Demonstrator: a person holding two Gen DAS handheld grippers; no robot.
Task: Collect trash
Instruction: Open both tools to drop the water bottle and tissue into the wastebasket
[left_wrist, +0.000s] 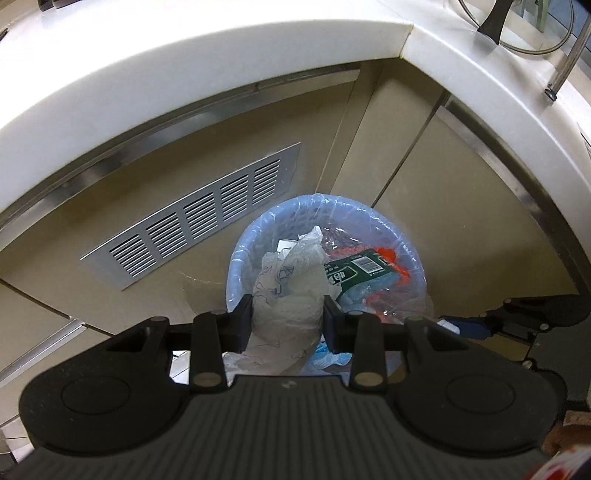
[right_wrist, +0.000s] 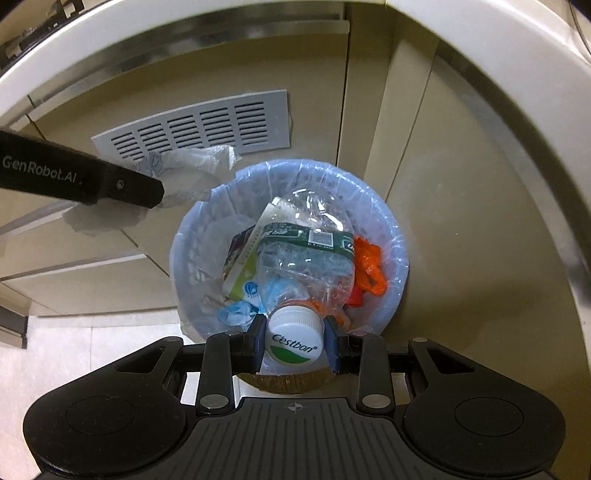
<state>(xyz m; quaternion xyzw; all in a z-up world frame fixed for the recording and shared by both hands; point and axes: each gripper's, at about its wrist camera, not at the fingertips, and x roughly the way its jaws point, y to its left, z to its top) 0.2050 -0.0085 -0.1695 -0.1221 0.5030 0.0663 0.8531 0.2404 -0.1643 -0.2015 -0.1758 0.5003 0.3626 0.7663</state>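
Note:
A round bin with a blue plastic liner (left_wrist: 236, 258) (right_wrist: 400, 258) stands on the floor against the cabinets. It holds orange plastic (right_wrist: 369, 269), a green-and-white carton (right_wrist: 243, 266) and blue scraps. My left gripper (left_wrist: 288, 319) is shut on a crumpled white paper with pen scribbles (left_wrist: 288, 288), held over the bin's near-left rim. The right wrist view shows that paper (right_wrist: 192, 162) beside the bin's far-left rim. My right gripper (right_wrist: 294, 341) is shut on the white-capped neck of a crushed clear bottle (right_wrist: 306, 251) with a green label, which hangs over the bin's middle.
Beige cabinet doors (left_wrist: 424, 177) and a grey vent grille (left_wrist: 192, 218) (right_wrist: 199, 125) stand behind the bin. A white countertop edge (left_wrist: 184, 62) curves overhead. Pale floor tiles (right_wrist: 92, 343) lie to the left. Something brown (right_wrist: 288, 380) shows under the bottle cap.

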